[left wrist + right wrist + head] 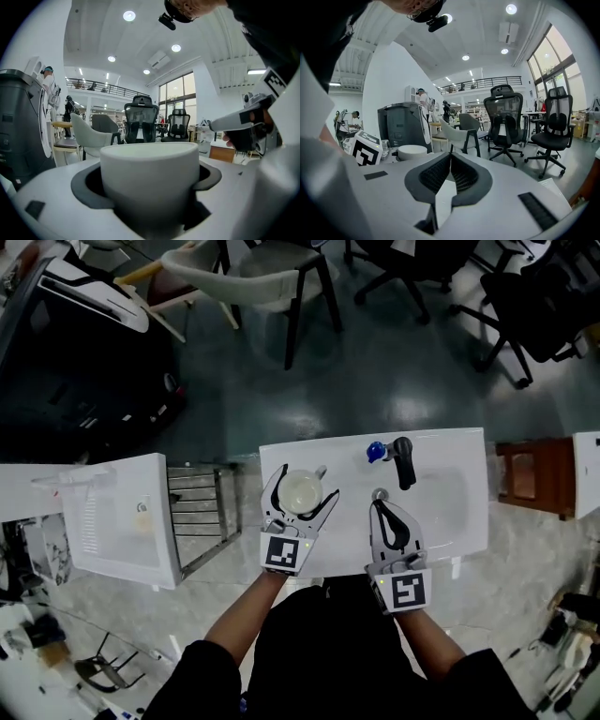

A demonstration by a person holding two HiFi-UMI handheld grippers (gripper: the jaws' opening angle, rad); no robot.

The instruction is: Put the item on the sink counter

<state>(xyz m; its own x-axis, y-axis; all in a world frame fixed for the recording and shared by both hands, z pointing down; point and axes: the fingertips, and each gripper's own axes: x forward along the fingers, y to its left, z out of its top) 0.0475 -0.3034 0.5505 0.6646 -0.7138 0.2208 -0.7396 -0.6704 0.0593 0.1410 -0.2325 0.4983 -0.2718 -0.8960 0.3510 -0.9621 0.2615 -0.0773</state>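
A white cup (302,491) sits between the jaws of my left gripper (305,486), over the left part of the white sink counter (450,521). In the left gripper view the cup (150,187) fills the middle, and both dark pads of the gripper (150,176) press its sides. Whether the cup rests on the counter I cannot tell. My right gripper (379,504) lies over the counter's front middle, shut and empty; its tips meet in the right gripper view (450,159). From there the cup (412,151) shows to the left.
A black faucet (403,463) with a blue knob (376,452) stands at the counter's back. A second white unit (122,521) and a metal rack (199,517) lie to the left, and a brown stool (530,474) to the right. Chairs (272,282) stand beyond.
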